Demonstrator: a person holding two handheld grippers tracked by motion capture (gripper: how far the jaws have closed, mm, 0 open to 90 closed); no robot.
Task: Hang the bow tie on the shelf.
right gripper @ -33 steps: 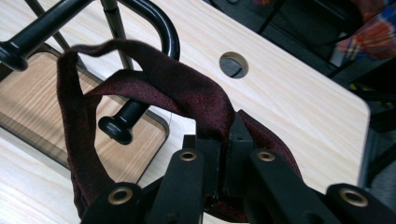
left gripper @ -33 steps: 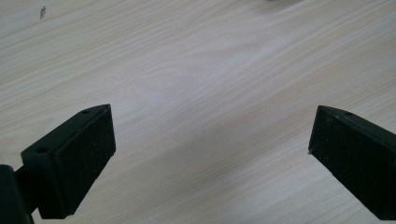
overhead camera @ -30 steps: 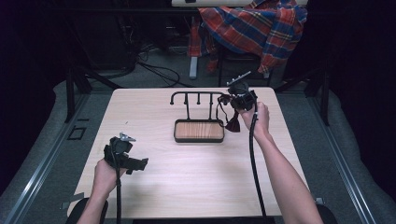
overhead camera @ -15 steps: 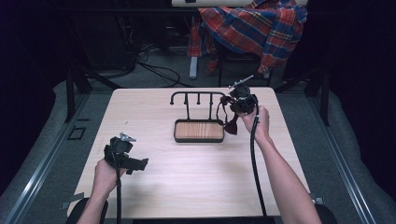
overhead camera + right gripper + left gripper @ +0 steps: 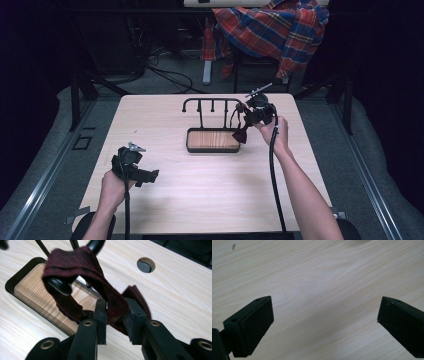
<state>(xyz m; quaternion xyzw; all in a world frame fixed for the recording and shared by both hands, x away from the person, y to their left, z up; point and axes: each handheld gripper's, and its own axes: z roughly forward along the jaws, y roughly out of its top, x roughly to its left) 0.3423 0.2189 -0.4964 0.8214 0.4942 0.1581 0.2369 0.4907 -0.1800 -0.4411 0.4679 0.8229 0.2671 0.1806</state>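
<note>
It looked like a lab or recording studio rather than a home. A pale wooden surface (image 5: 210,200) stood alone on grey carpet (image 5: 345,150), ringed by darkness, with metal rails (image 5: 45,185) alongside, tangled cables (image 5: 160,75) behind and a plaid cloth (image 5: 270,30) draped over a chair.

A dark maroon bow tie (image 5: 82,267) of woven fabric hangs by its band, looped over the knobbed end of the black metal rack (image 5: 210,102). In the right gripper view the band drapes from the knob at about 10 o'clock down toward 5 o'clock, where the bow's wings spread out low over the table. In the high view the bow tie (image 5: 241,133) dangles at the rack's 3 o'clock end, its bow low at the right rim of the wood-floored black tray (image 5: 212,149) at the rack's base.
</note>
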